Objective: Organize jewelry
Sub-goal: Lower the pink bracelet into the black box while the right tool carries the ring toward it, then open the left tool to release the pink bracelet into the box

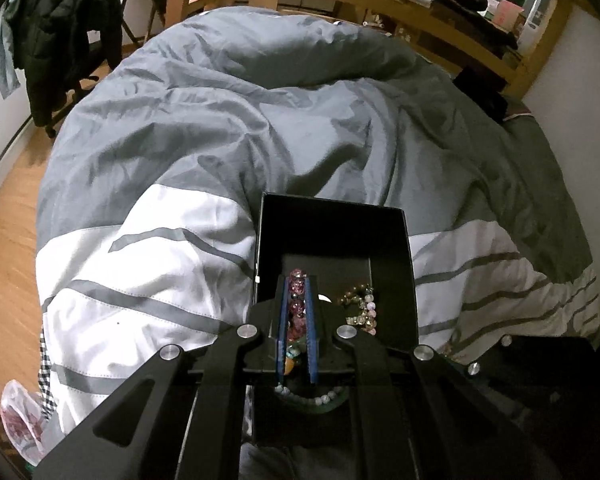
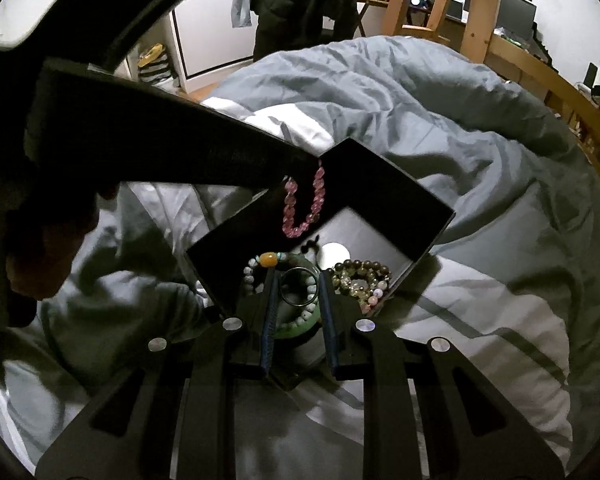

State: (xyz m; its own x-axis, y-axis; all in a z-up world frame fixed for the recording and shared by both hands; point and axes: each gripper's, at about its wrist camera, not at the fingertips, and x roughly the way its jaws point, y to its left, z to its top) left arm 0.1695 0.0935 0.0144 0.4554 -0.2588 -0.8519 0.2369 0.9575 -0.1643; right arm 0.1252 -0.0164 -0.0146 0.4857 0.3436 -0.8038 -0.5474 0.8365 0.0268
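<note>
An open black box (image 1: pixel 332 232) sits on the striped duvet. My left gripper (image 1: pixel 298 280) hovers over it, shut on a pink bead bracelet (image 1: pixel 297 289). In the right wrist view that bracelet (image 2: pixel 296 228) dangles in a loop from the left gripper (image 2: pixel 314 162) above the box (image 2: pixel 380 188). My right gripper (image 2: pixel 299 276) points down into the box, its blue pads closed on a thin dark ring (image 2: pixel 283 294). Under it lie a white bead bracelet with an amber bead (image 2: pixel 268 260) and a green bangle (image 2: pixel 296 330). Brown and pale bead bracelets (image 2: pixel 360 276) are heaped at the right.
The grey and white duvet (image 1: pixel 228 128) covers the whole bed. A hand (image 2: pixel 40 248) grips the left tool's handle. A wooden bed frame (image 1: pixel 440 36) and ladder stand at the back, a dark jacket on a chair (image 1: pixel 60 40) at the left, wood floor (image 1: pixel 8 240) beside the bed.
</note>
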